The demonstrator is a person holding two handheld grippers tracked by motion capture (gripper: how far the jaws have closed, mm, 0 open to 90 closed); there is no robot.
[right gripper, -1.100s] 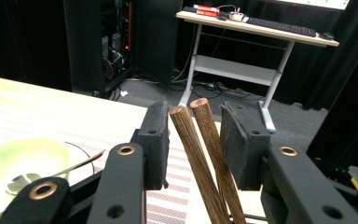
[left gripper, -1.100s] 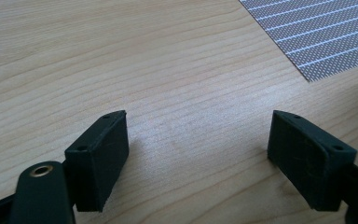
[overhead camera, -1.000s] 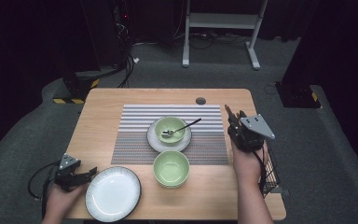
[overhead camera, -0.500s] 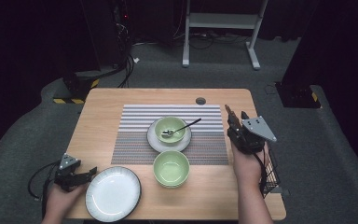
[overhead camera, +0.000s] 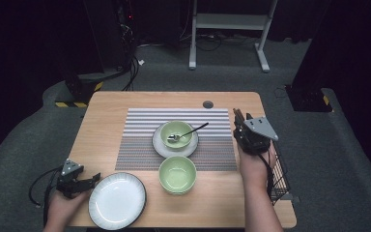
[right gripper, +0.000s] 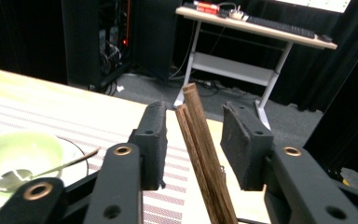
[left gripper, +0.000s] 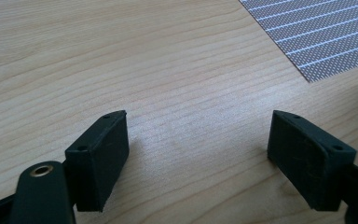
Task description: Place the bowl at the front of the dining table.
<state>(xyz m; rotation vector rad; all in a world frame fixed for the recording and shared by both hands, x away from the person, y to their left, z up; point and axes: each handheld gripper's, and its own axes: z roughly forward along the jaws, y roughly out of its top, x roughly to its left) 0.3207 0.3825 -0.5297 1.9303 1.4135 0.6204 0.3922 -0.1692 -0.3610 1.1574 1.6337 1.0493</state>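
Note:
My right gripper (overhead camera: 239, 123) hovers over the table's right side, just right of the striped placemat (overhead camera: 140, 140). A pair of dark wooden chopsticks (right gripper: 199, 140) stands between its jaws. The jaws have just been closing, but a gap still shows on each side of the sticks, so the gripper is open. My left gripper (overhead camera: 91, 180) rests open at the near left, over bare wood (left gripper: 182, 84), next to a white plate (overhead camera: 117, 200). On the mat, a green bowl (overhead camera: 176, 134) on a saucer holds a spoon (overhead camera: 193, 130). A second green bowl (overhead camera: 177, 174) sits in front of it.
A black wire basket (overhead camera: 280, 174) hangs off the table's right edge beside my right forearm. A small round grommet (overhead camera: 207, 104) sits near the far edge. Dark equipment and a desk frame stand on the floor beyond the table.

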